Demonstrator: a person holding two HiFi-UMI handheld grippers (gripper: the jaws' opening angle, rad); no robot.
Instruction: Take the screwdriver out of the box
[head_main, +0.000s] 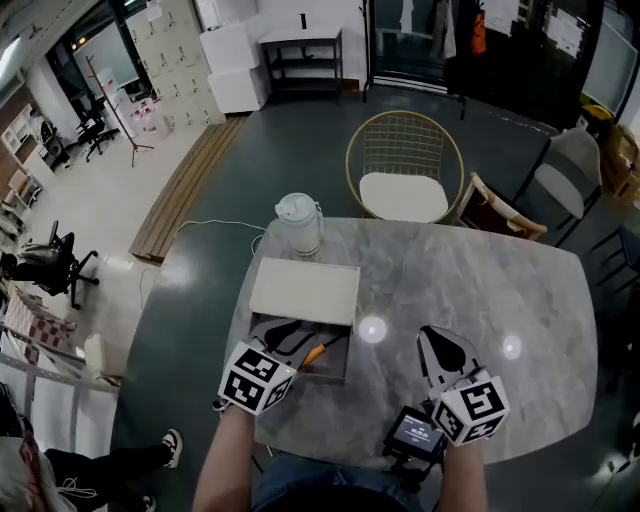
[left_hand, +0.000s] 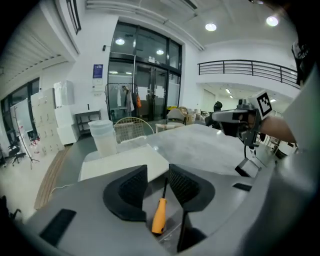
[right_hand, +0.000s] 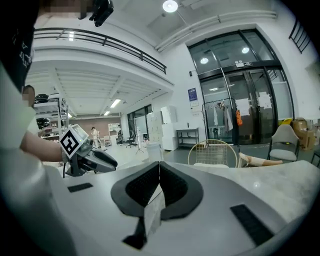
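Observation:
A shallow box (head_main: 327, 377) lies on the marble table (head_main: 480, 290), with its white lid (head_main: 305, 290) pushed back over the far half. In the open near half lies the screwdriver (head_main: 318, 352), orange-handled with a dark shaft. My left gripper (head_main: 290, 335) hangs over that opening. In the left gripper view its jaws (left_hand: 158, 172) stand open, and the screwdriver (left_hand: 159, 216) lies just below the gap, untouched by the pads. My right gripper (head_main: 440, 338) hovers over bare table to the right of the box, and its jaws (right_hand: 159, 167) are shut with the tips touching.
A pale lidded jar (head_main: 298, 222) stands at the table's far edge behind the box. A gold wire chair (head_main: 405, 165) sits beyond the table and a grey chair (head_main: 568, 170) at the far right. The near table edge runs just below both grippers.

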